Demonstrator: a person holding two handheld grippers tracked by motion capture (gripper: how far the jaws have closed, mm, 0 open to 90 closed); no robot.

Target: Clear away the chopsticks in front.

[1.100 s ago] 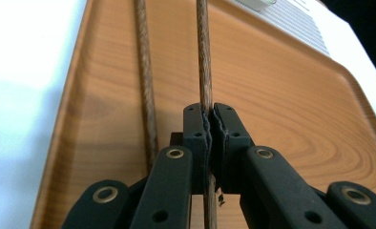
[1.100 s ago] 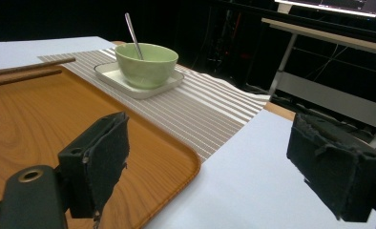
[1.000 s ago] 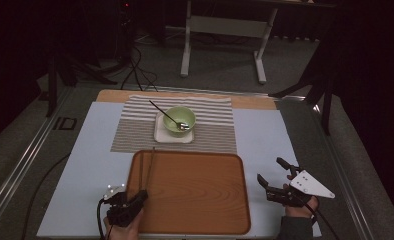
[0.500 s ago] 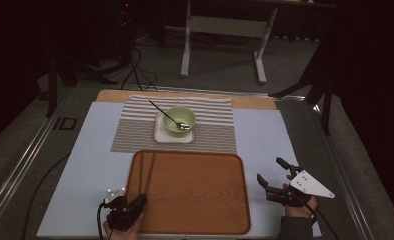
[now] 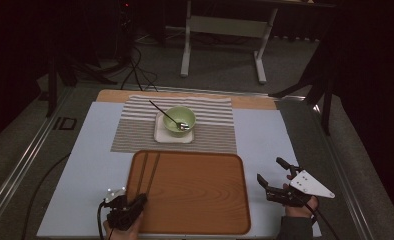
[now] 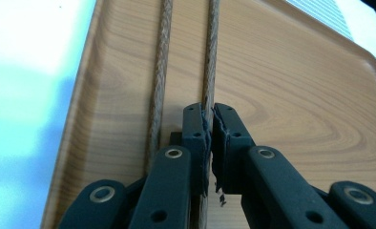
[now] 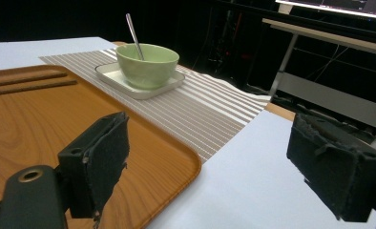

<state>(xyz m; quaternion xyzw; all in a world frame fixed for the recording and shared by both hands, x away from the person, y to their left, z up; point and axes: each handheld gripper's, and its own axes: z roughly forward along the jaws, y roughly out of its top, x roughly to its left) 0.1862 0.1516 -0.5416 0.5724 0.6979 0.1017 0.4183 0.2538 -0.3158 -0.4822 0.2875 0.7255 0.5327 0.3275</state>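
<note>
No text, label, brand, number or sign can be read on anything here.

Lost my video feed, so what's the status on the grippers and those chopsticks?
Left gripper shut on right-hand brown wooden chopstick, on wooden tray. Right gripper open, beside tray. Second chopstick lies alongside, close.

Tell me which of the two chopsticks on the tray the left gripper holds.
The left gripper is shut on the chopstick farther from the tray's left rim; the other chopstick lies free beside its jaws.
</note>
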